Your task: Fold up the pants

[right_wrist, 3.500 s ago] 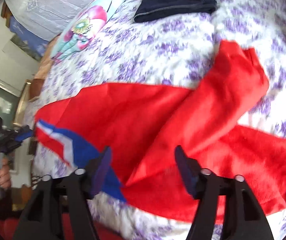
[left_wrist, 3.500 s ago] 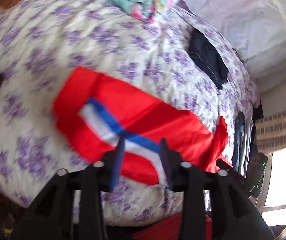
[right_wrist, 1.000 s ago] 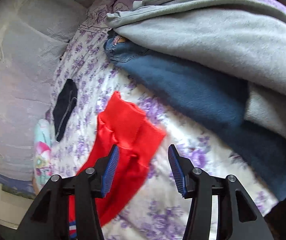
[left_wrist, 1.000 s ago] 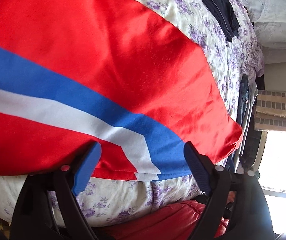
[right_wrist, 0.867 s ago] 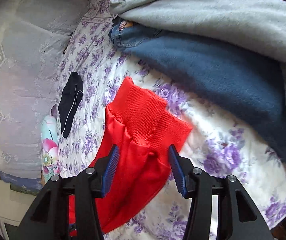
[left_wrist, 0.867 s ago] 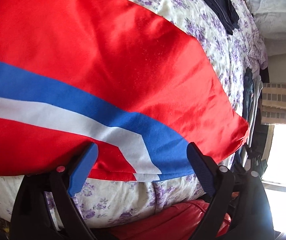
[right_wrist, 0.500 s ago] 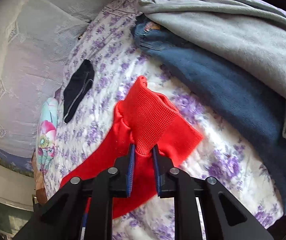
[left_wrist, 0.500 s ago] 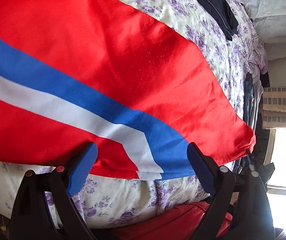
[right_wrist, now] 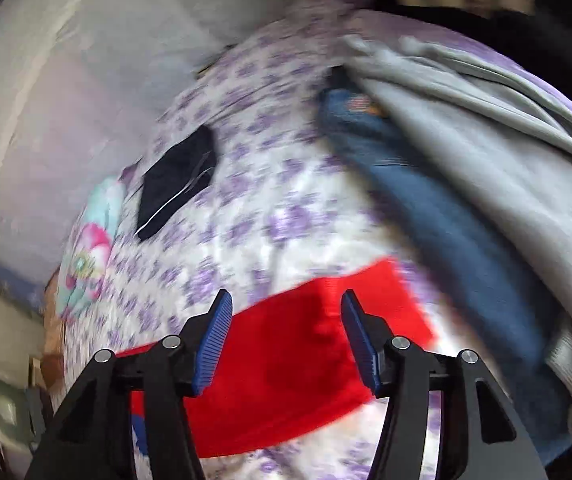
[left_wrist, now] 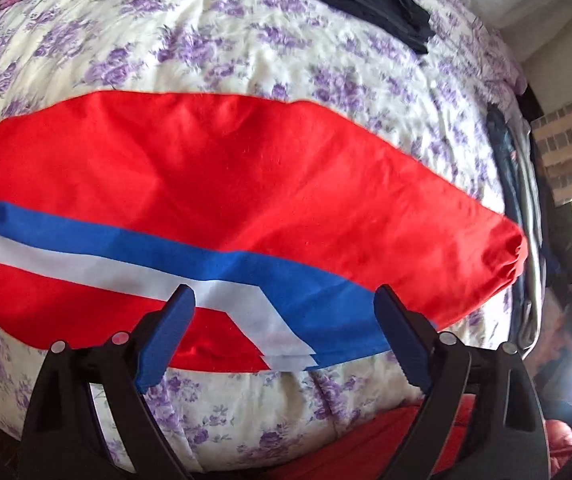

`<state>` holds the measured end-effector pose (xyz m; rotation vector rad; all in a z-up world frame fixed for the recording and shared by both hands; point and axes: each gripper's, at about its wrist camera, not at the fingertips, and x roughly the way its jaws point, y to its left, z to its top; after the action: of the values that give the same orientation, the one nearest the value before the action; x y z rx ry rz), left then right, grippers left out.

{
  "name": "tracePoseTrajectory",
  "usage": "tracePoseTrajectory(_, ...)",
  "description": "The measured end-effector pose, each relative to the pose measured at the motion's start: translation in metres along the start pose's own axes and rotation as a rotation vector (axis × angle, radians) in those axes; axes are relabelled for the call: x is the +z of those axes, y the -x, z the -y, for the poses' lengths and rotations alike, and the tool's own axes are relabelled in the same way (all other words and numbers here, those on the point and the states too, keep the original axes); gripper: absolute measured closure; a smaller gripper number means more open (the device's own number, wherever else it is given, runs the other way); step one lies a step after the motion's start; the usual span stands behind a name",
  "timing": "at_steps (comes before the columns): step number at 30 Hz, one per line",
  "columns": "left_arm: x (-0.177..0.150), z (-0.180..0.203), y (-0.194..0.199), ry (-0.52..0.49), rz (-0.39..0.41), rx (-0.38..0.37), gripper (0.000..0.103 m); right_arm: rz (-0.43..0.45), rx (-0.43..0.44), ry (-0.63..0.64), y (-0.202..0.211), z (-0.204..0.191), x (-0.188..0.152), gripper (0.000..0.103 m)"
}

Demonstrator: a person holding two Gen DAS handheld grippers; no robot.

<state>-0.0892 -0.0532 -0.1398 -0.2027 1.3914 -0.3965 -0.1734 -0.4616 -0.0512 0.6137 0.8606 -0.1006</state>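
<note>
The red pants (left_wrist: 246,200) lie flat across the near side of the bed (left_wrist: 246,60). The left claw (left_wrist: 282,312) hangs wide and empty; the right claw (right_wrist: 284,320) has just been opening, nothing clamped. A careless next pinch could snag the bedcover or drag the legs askew.

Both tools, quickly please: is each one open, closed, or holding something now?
Left tool: open, holding nothing, above the red pants.
Right tool: open, jaws just opened, pants cuff released below them.
</note>
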Motion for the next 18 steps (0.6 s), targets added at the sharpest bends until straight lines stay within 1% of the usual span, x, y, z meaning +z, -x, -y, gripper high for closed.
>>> tracePoseTrajectory(1, -0.001, -0.002, -0.007, 0.005, -0.018, 0.002, 0.015, -0.051, 0.06, 0.062, -0.021, -0.026, -0.002, 0.038)
tracePoseTrajectory(2, -0.003, -0.009, -0.017, 0.026, -0.06, 0.004, 0.015, -0.128, 0.121, 0.128, -0.048, -0.056, -0.008, 0.032)
tracePoseTrajectory(3, -0.006, -0.016, -0.026, 0.055, -0.096, 0.009, 0.015, -0.202, 0.156, 0.184, -0.071, -0.079, -0.014, 0.026)
tracePoseTrajectory(4, -0.009, -0.02, -0.029, 0.078, -0.101, -0.009, 0.015, -0.292, 0.178, 0.245, -0.096, -0.098, -0.025, 0.022)
tracePoseTrajectory(5, -0.011, -0.026, -0.023, 0.096, -0.073, -0.048, 0.015, -0.42, 0.183, 0.313, -0.13, -0.113, -0.041, 0.019)
tracePoseTrajectory(6, -0.013, -0.03, -0.02, 0.107, -0.067, -0.058, 0.015, -0.51, 0.153, 0.336, -0.151, -0.117, -0.054, 0.019)
tracePoseTrajectory(7, -0.015, -0.034, -0.018, 0.12, -0.065, -0.068, 0.015, -0.571, 0.104, 0.338, -0.167, -0.115, -0.063, 0.019)
tracePoseTrajectory(8, -0.019, -0.039, -0.015, 0.136, -0.06, -0.082, 0.015, -0.527, 0.115, 0.342, -0.161, -0.119, -0.062, 0.02)
tracePoseTrajectory(9, -0.022, -0.042, -0.012, 0.147, -0.052, -0.09, 0.015, -0.503, 0.152, 0.362, -0.153, -0.126, -0.057, 0.02)
tracePoseTrajectory(10, -0.026, -0.045, -0.01, 0.153, -0.046, -0.093, 0.015, -0.484, 0.208, 0.39, -0.145, -0.137, -0.049, 0.02)
tracePoseTrajectory(11, -0.03, -0.049, -0.008, 0.171, -0.038, -0.106, 0.015, -0.441, 0.261, 0.428, -0.136, -0.151, -0.037, 0.02)
tracePoseTrajectory(12, -0.033, -0.052, -0.007, 0.187, -0.029, -0.117, 0.015, -0.412, 0.293, 0.453, -0.134, -0.164, -0.026, 0.02)
tracePoseTrajectory(13, -0.034, -0.053, -0.006, 0.197, -0.022, -0.123, 0.015, -0.412, 0.337, 0.462, -0.141, -0.177, -0.014, 0.019)
tracePoseTrajectory(15, -0.036, -0.056, 0.001, 0.224, 0.006, -0.115, 0.015, -0.489, 0.419, 0.416, -0.172, -0.194, 0.0, 0.016)
tracePoseTrajectory(16, -0.035, -0.057, 0.007, 0.235, 0.026, -0.102, 0.015, -0.548, 0.452, 0.361, -0.196, -0.2, 0.005, 0.016)
tracePoseTrajectory(17, -0.033, -0.056, 0.017, 0.248, 0.063, -0.086, 0.015, -0.598, 0.469, 0.307, -0.217, -0.201, 0.007, 0.016)
tracePoseTrajectory(18, -0.033, -0.055, 0.024, 0.259, 0.095, -0.075, 0.015, -0.661, 0.496, 0.254, -0.234, -0.205, 0.002, 0.016)
